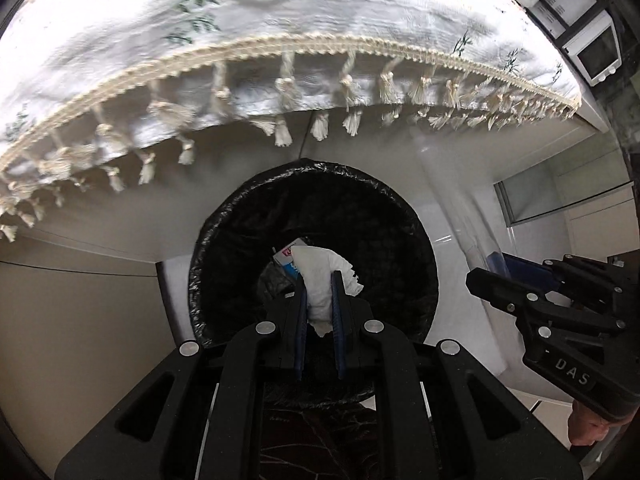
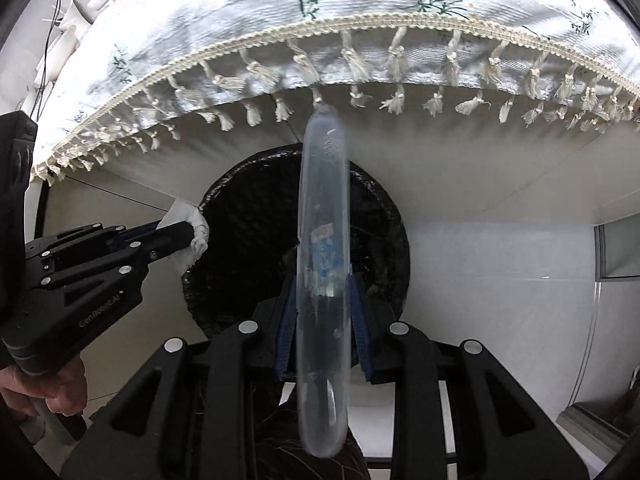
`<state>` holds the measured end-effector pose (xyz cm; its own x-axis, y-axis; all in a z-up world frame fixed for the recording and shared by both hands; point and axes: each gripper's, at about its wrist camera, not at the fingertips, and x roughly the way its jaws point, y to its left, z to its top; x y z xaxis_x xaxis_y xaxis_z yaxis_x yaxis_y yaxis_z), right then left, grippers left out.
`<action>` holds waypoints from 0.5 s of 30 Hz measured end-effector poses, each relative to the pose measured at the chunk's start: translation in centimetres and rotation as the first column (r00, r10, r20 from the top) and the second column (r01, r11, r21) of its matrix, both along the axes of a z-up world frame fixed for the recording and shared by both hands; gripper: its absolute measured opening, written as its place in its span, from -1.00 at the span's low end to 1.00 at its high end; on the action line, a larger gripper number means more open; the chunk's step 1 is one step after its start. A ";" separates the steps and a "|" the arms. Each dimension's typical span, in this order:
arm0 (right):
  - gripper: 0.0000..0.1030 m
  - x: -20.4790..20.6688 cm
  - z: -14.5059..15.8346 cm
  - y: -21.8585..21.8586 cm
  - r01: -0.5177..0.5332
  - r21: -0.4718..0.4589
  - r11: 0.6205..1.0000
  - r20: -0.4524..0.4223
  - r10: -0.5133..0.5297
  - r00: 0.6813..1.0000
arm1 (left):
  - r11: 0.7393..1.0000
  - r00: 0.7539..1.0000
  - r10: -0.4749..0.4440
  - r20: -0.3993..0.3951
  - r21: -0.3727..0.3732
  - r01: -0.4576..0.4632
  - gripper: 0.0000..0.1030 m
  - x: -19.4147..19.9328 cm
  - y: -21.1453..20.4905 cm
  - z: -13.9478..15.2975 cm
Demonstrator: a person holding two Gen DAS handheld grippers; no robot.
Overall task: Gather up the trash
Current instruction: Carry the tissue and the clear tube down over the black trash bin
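Pinching tissue in left claw, over bin

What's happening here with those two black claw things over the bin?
A person is clearing rubbish with a hand-held gripper in each hand. The left gripper is shut on a crumpled white tissue, held above the black-lined trash bin. The right gripper is shut on a clear plastic wrapper, also over the bin. Neither piece is released yet. Some packaging already lies in the bin. A fringed white tablecloth hangs just above.
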<state>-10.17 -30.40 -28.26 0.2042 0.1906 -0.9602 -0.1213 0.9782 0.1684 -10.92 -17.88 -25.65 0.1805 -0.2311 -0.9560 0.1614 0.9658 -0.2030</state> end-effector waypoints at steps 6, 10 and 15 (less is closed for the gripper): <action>-0.52 -0.2 -0.3 -1.1 0.028 0.002 1.000 -0.005 -0.028 1.000 | 1.000 1.000 -0.022 -0.004 0.002 0.022 -0.80 0.3 -1.4 -1.2; -0.52 -0.5 0.1 -1.7 0.036 -0.001 0.999 0.005 -0.036 0.999 | 1.000 1.000 -0.025 -0.010 0.011 0.025 -0.80 0.4 -1.9 -2.1; -0.52 -1.4 0.8 -3.1 0.067 0.005 0.998 0.013 -0.067 0.998 | 0.999 0.999 -0.042 -0.012 0.013 0.042 -0.80 0.5 -2.3 -3.2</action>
<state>-11.60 -33.50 -27.43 0.2291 0.1808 -0.9565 -0.0581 0.9834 0.1720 -10.47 -20.22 -28.88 0.1593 -0.2254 -0.9611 0.1998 0.9608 -0.1923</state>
